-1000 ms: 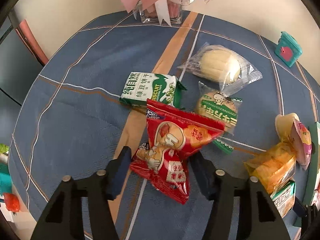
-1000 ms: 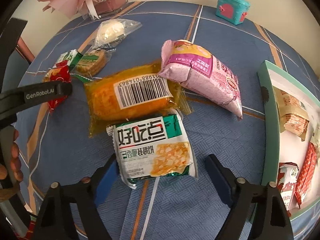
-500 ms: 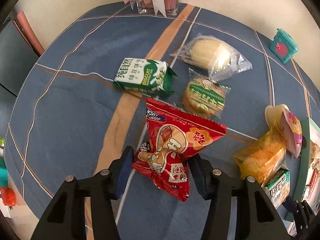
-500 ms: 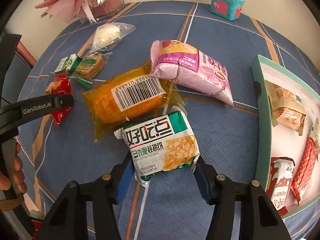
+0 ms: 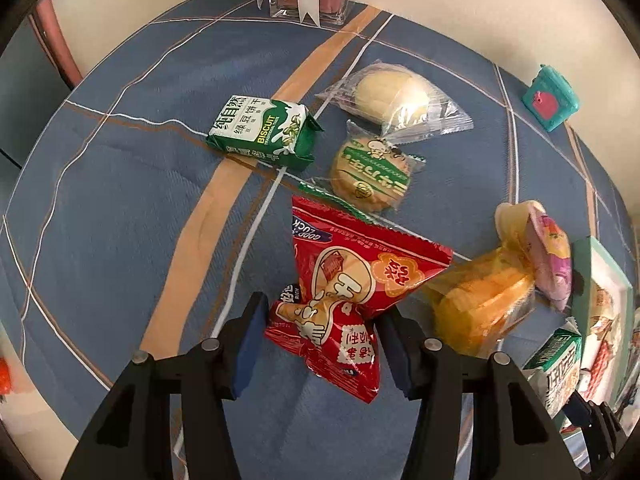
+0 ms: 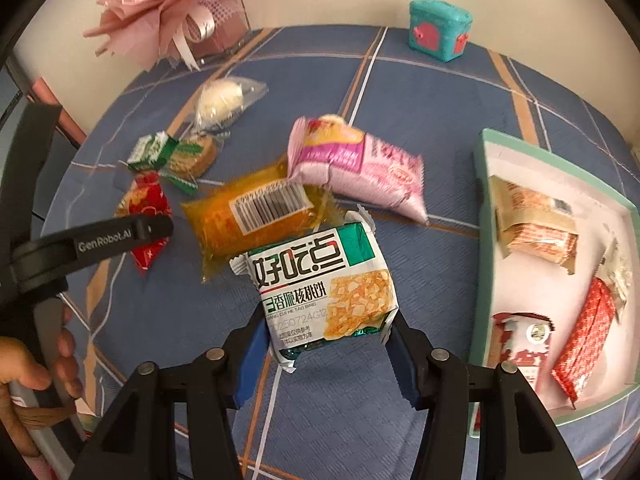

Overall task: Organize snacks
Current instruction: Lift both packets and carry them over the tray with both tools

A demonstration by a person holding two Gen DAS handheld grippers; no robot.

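Observation:
My left gripper (image 5: 320, 344) is shut on a red snack packet (image 5: 344, 300) and holds it above the blue tablecloth. My right gripper (image 6: 328, 356) is shut on a white and green walnut-cookie packet (image 6: 320, 292), lifted off the cloth. An orange packet (image 6: 256, 212), a pink packet (image 6: 356, 164), a green biscuit box (image 5: 264, 132), a round cookie packet (image 5: 372, 176) and a clear-wrapped bun (image 5: 392, 96) lie on the table. A green-rimmed white tray (image 6: 484, 200) at the right holds several snacks.
A pink bouquet in a glass vase (image 6: 180, 20) stands at the table's far side. A teal toy box (image 6: 438, 30) sits at the far right. The left gripper's arm (image 6: 100, 236) and the hand holding it show at the left of the right wrist view.
My right gripper has closed on the walnut-cookie packet and raised it, moving toward the tray. My left gripper has carried the red packet rightward toward the orange packet.

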